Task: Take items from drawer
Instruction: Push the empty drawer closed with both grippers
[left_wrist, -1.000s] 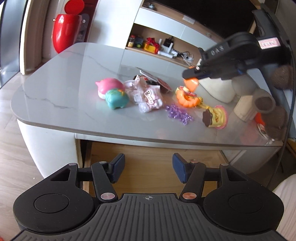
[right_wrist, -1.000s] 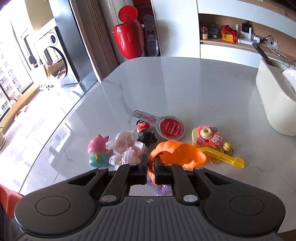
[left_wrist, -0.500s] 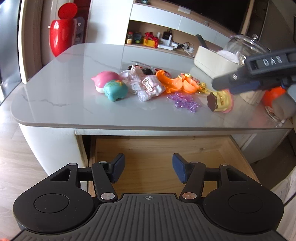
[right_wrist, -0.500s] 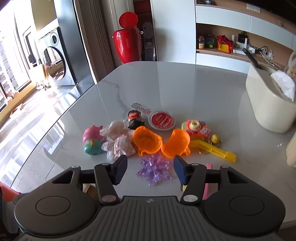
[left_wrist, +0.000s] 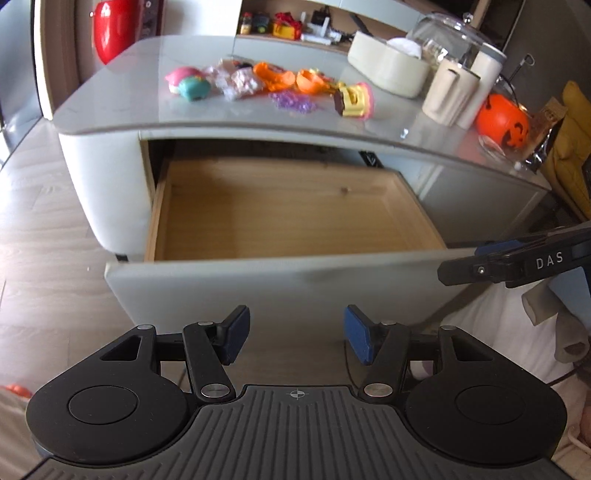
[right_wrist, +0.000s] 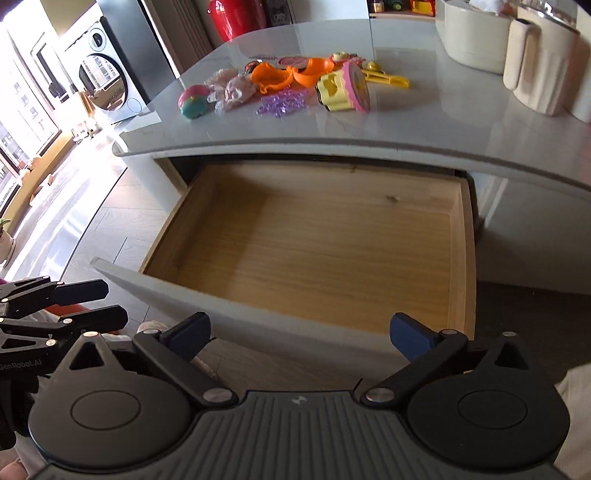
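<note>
Left wrist view: the left gripper (left_wrist: 295, 334), jaws apart and holding nothing, hovers near the pulled-out wooden drawer (left_wrist: 288, 210). Toys (left_wrist: 273, 79) lie on the far worktop (left_wrist: 122, 99).

Right wrist view: the right gripper (right_wrist: 301, 334), jaws wide apart, faces the drawer (right_wrist: 332, 243); toys (right_wrist: 280, 83) sit on the worktop (right_wrist: 424, 122).

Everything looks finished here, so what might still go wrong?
1. The drawer stands pulled far out and looks bare inside; someone stepping past might bump its grey front.
2. The toys sit crowded near the tabletop edge: the purple beads and the yellow-pink toy could get swept off.
3. Both grippers, left and right, hang close together with jaws open and might knock each other.
</note>
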